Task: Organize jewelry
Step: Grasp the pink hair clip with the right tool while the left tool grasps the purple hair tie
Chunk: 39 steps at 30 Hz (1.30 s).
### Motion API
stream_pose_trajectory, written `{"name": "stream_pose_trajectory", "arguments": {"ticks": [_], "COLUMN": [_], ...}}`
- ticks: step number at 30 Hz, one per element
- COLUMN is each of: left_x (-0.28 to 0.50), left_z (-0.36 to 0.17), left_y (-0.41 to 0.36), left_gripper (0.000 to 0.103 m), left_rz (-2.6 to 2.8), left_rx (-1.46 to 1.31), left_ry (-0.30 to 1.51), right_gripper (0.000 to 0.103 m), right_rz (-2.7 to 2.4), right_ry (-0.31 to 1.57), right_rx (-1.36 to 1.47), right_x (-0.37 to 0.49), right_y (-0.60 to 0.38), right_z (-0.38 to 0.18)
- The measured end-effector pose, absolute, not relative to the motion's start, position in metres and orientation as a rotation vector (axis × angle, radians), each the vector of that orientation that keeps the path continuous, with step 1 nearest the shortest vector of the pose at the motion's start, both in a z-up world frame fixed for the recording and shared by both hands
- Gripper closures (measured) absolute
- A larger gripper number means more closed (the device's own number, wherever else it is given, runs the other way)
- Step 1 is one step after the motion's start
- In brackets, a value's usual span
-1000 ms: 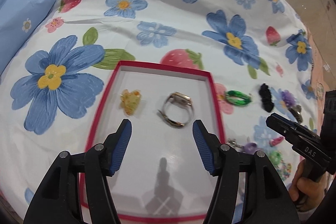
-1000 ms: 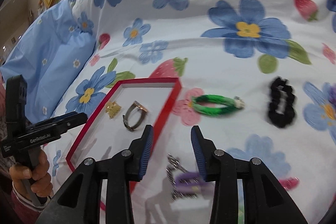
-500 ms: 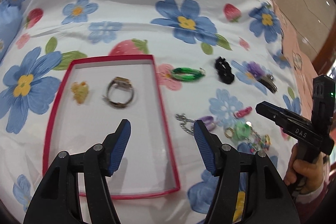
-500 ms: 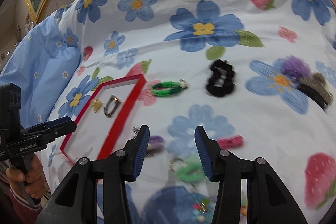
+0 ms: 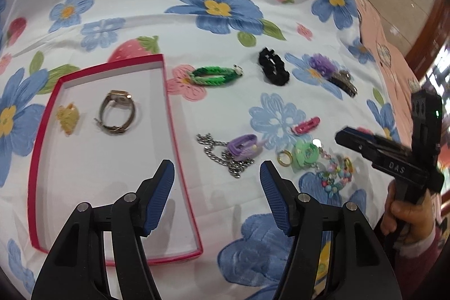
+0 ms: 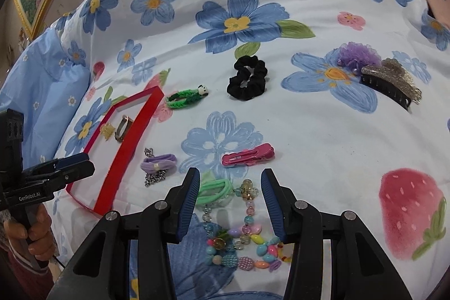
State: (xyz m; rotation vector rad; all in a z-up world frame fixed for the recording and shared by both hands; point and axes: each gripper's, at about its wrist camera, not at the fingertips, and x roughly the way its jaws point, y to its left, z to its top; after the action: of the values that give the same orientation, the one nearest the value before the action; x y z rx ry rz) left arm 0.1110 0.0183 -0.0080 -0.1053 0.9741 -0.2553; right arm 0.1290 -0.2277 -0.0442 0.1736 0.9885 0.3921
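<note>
Floral bedsheet (image 6: 323, 131) as work surface, pillow at far left. Right gripper (image 6: 230, 182) released, nothing held, hovering low over the beaded bracelet (image 6: 242, 243); beads lie directly under and between its fingers, strand running roughly along the gripper's forward axis, green hair tie (image 6: 213, 190) touching the left finger. Pink clip (image 6: 249, 156) just ahead, long axis crosswise to the fingers. Left gripper (image 5: 216, 176) also released and empty, straddling the red tray's (image 5: 180, 159) right wall; chain (image 5: 225, 156) with purple tie (image 5: 243, 145) just ahead of it. Tray holds watch (image 5: 116, 113) and yellow clip (image 5: 67, 117). Farther out: green braided band (image 6: 185, 97), black scrunchie (image 6: 247, 78), claw clip (image 6: 391, 83). Judgement: right arm nearer the bracelet, likely next pick; tray lies to its left.
</note>
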Motion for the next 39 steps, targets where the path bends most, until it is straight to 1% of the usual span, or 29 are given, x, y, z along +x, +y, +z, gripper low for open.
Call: {"name": "stream_pose_trajectory", "arguments": {"ticks": [9, 15, 20, 21, 22, 23, 25, 26, 27, 28, 29, 30, 31, 33, 39], "left_x": [0.135, 0.156, 0.166, 0.167, 0.168, 0.169, 0.170, 0.170, 0.170, 0.170, 0.170, 0.169, 0.169, 0.168, 0.164], "left_z": [-0.022, -0.034, -0.044, -0.046, -0.048, -0.050, -0.055, -0.058, -0.061, -0.062, -0.061, -0.060, -0.058, -0.054, -0.042], "left_y": [-0.010, -0.031, -0.042, -0.044, -0.045, -0.047, -0.049, -0.050, -0.051, -0.052, -0.052, -0.051, -0.049, -0.046, -0.033], "left_gripper": [0.040, 0.040, 0.042, 0.045, 0.052, 0.055, 0.068, 0.071, 0.076, 0.084, 0.087, 0.091, 0.091, 0.091, 0.092], "left_rz": [-0.354, -0.396, -0.407, -0.414, -0.420, -0.427, -0.441, -0.445, -0.446, -0.445, -0.446, -0.450, -0.451, -0.448, -0.429], "left_rx": [0.018, 0.107, 0.152, 0.158, 0.159, 0.161, 0.163, 0.166, 0.168, 0.169, 0.165, 0.150, 0.137, 0.117, 0.047], "left_ry": [1.015, 1.046, 1.063, 1.066, 1.070, 1.079, 1.094, 1.103, 1.110, 1.110, 1.107, 1.103, 1.098, 1.086, 1.051], "right_gripper": [0.055, 0.055, 0.056, 0.056, 0.056, 0.056, 0.057, 0.057, 0.058, 0.059, 0.063, 0.074, 0.080, 0.090, 0.090], "right_rz": [0.529, 0.627, 0.696, 0.694, 0.692, 0.691, 0.680, 0.675, 0.661, 0.651, 0.642, 0.632, 0.627, 0.614, 0.553], "right_ry": [1.017, 1.004, 1.022, 1.020, 1.020, 1.018, 1.023, 1.025, 1.036, 1.045, 1.054, 1.057, 1.060, 1.068, 1.066], "right_rx": [-0.186, -0.306, -0.320, -0.330, -0.333, -0.333, -0.343, -0.352, -0.373, -0.387, -0.395, -0.393, -0.370, -0.324, -0.176], "right_x": [0.155, 0.167, 0.174, 0.175, 0.177, 0.178, 0.180, 0.181, 0.181, 0.182, 0.182, 0.182, 0.182, 0.183, 0.183], "right_y": [-0.209, -0.198, -0.192, -0.191, -0.191, -0.191, -0.191, -0.190, -0.190, -0.189, -0.189, -0.190, -0.193, -0.199, -0.214], "right_z": [-0.056, -0.065, -0.076, -0.079, -0.079, -0.079, -0.081, -0.082, -0.085, -0.088, -0.091, -0.092, -0.091, -0.089, -0.080]}}
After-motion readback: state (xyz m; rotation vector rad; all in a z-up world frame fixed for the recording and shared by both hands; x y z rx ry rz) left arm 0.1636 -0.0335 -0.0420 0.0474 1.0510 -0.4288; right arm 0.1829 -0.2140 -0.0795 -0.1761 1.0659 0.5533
